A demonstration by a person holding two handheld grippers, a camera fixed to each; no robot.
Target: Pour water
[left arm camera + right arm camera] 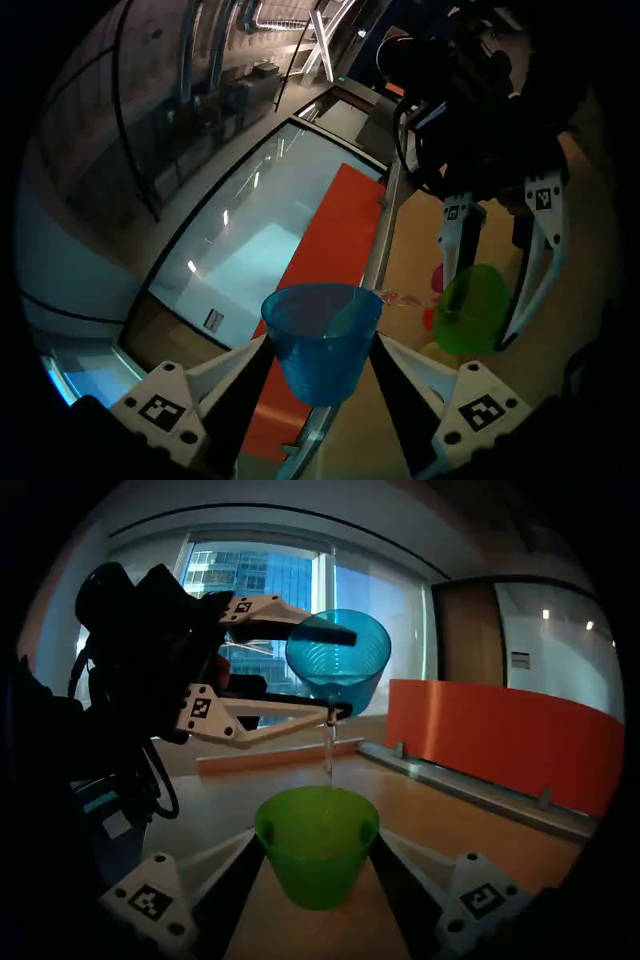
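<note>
Blue cup [320, 356] in left tool [322, 340], water stream [328, 748], green cup [317, 856] in right tool [317, 836]

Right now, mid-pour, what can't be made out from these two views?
- Water level in the green cup: in the right gripper view, the tinted wall and the low angle over the rim hide it.
- Water left in the blue cup: its tinted wall obscures it in both views.
- Pink thing behind the green cup: in the left gripper view it is mostly covered by the cup and the right claw, so it is unidentifiable.
</note>
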